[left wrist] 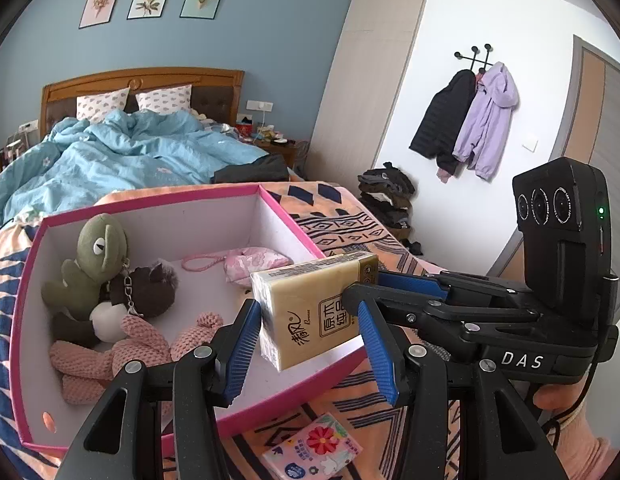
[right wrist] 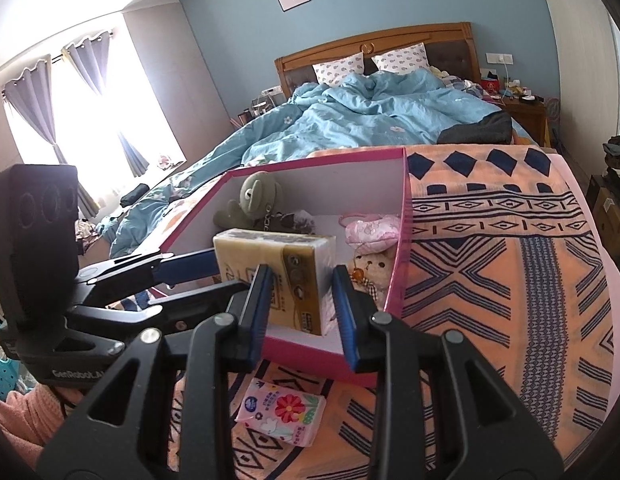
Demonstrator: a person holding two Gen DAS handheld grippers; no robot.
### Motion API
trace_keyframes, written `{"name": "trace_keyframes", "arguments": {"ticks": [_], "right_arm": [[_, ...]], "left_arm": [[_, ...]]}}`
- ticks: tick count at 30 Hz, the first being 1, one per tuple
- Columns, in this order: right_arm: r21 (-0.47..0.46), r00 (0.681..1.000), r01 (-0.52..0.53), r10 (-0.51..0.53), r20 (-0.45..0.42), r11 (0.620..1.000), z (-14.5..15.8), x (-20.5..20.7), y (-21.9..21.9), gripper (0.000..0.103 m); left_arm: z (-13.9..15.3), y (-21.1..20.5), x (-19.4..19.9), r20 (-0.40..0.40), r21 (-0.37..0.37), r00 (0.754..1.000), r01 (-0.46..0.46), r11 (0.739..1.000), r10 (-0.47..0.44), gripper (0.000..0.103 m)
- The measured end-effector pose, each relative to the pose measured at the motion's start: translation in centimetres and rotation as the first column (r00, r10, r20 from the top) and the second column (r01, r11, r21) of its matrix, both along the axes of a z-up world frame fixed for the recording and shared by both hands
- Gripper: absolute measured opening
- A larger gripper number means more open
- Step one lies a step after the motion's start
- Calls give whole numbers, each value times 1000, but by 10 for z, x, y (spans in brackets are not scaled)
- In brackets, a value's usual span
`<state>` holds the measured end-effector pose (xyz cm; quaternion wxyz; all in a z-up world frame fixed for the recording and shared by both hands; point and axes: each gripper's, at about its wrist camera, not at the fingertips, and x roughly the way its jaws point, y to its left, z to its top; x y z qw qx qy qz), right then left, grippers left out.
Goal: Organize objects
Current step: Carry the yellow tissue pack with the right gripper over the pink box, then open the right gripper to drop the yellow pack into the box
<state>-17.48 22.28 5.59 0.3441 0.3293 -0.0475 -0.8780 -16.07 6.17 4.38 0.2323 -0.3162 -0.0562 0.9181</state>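
Both hand-held grippers, left (left wrist: 310,344) and right (right wrist: 299,308), grasp one tissue pack (left wrist: 310,312) above the pink box (left wrist: 25,320); next I lower it inside and release.

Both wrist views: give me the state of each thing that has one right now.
Tissue pack: gripped by both grippers, held over the box.
Left gripper: shut on the pack.
Right gripper: shut on the pack.
Pink box: open, toys inside.
Flowered tissue packet: lying on the blanket outside the box.
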Motion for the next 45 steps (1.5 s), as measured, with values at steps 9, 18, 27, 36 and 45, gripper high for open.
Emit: {"name": "trace_keyframes", "arguments": {"ticks": [9,18,27,36,45], "right_arm": [[41,999,12,-13,32,999,-11,-15,-5,33],[69,997,15,-19,68,997,-22,-23,-10,33],[112,996,17,-27,85,994,-28,-25,-18,32],[115,996,40,-48,70,993,-28,-26,-18,32],[60,999,25,-28,45,998,-20,-9,-9,42]], "left_arm": [[-13,0,-17,54,10,999,-5,1000,4,51],[-26,-3,-26,99,19,995,-7,1000,5,51],[-36,-6,-30,131,19,991,-15,1000,12,51],[-44,-10,-33,156,27,987,-33,999,28,51],[-31,-12,-8,45,0,997,-58,998,58,79]]}}
